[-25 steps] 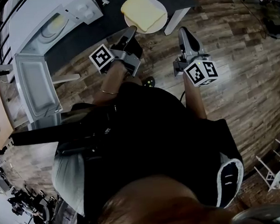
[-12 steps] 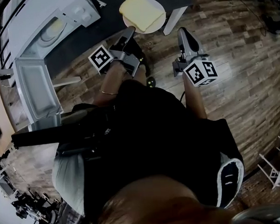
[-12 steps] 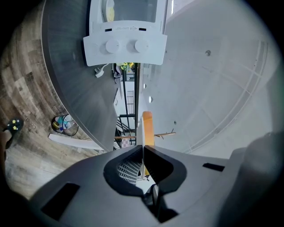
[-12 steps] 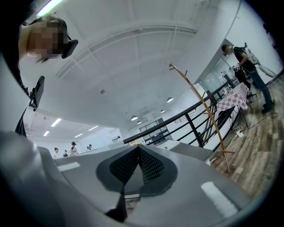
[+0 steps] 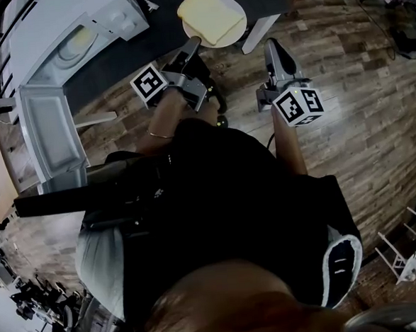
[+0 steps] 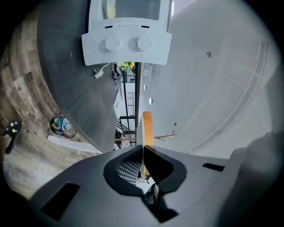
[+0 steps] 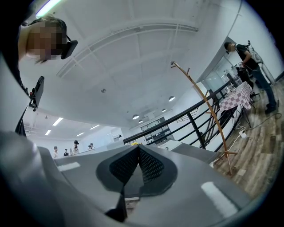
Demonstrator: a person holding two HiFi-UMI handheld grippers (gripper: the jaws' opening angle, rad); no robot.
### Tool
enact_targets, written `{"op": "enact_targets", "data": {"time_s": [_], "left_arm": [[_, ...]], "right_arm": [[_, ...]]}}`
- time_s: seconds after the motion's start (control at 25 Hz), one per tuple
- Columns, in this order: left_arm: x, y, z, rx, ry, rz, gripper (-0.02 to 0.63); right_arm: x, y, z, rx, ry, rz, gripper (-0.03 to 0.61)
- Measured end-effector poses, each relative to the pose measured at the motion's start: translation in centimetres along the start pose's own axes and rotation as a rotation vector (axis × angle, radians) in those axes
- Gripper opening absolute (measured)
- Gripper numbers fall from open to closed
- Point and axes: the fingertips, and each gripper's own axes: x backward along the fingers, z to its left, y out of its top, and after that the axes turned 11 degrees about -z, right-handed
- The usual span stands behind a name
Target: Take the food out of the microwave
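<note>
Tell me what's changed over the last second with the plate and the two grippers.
Nothing visibly moved or changed hands; only the head view itself shifts slightly. The left gripper stays shut on the rim of the plate, which remains at the near edge of the dark table with the bread on it. The right gripper stays shut and empty, and the microwave door is still open.

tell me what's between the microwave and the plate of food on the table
Only bare dark tabletop separates the microwave from the plate, apart from a cord by the microwave's corner; the head view shows it.
</note>
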Motion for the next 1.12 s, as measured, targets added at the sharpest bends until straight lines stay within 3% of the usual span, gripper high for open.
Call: {"op": "enact_targets", "data": {"time_s": [1.12], "left_arm": [[-7.2,4.9,3.8,0.021,0.046,-0.049,0.014]], "right_arm": [[-8.3,-2.6,-4.6,-0.037,0.001,0.055,0.000]]}}
